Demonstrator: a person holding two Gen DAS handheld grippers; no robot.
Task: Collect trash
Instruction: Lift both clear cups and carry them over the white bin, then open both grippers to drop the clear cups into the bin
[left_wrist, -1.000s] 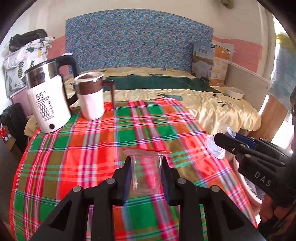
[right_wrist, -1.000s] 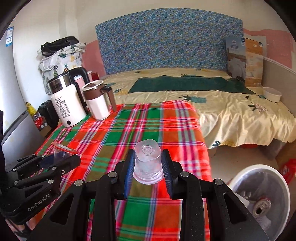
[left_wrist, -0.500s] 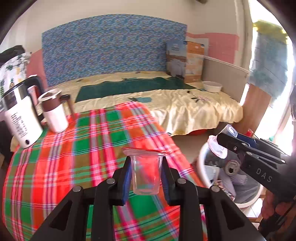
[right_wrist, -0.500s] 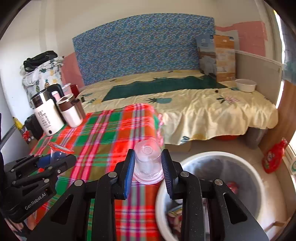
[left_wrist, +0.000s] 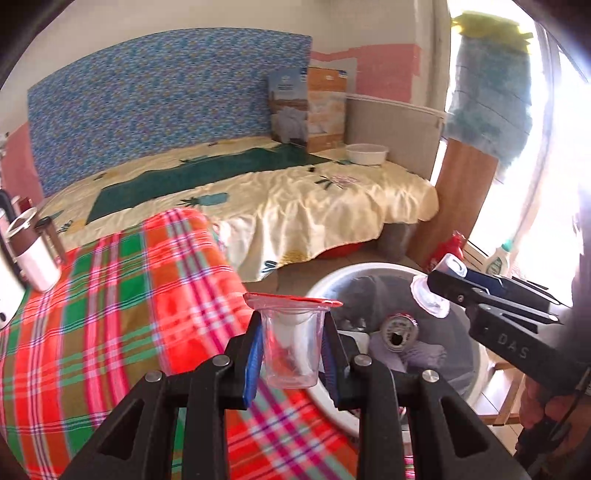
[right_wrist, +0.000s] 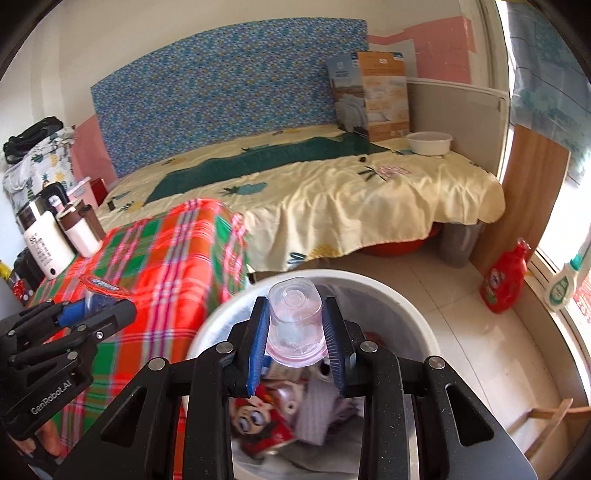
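Right hand-held gripper (right_wrist: 295, 339) pinches an inverted clear plastic cup (right_wrist: 294, 323), base up, mouth down, long axis roughly vertical, directly above the white trash bin (right_wrist: 413, 317); the bin mouth lies straight below the cup. Left hand-held gripper (left_wrist: 291, 350) pinches an upright clear plastic cup with a red peel-off lid (left_wrist: 291, 339), lid partly lifted, axis vertical, hanging over the bin's near rim where it meets the plaid-covered worktop (left_wrist: 110, 295); the bin opening lies to its right and below. Judgement: the right one is nearer a drop, since it sits over the bin centre, while the left needs a short shift toward the bin centre first. Both cups look thin, light, see-through, with a pinkish residue inside. The bin already holds a crushed can (left_wrist: 399, 328), a red printed wrapper (right_wrist: 258, 424) and crumpled paper. A kettle (right_wrist: 44, 240) and mug (right_wrist: 77, 232) stand at the worktop's far end from the bin.
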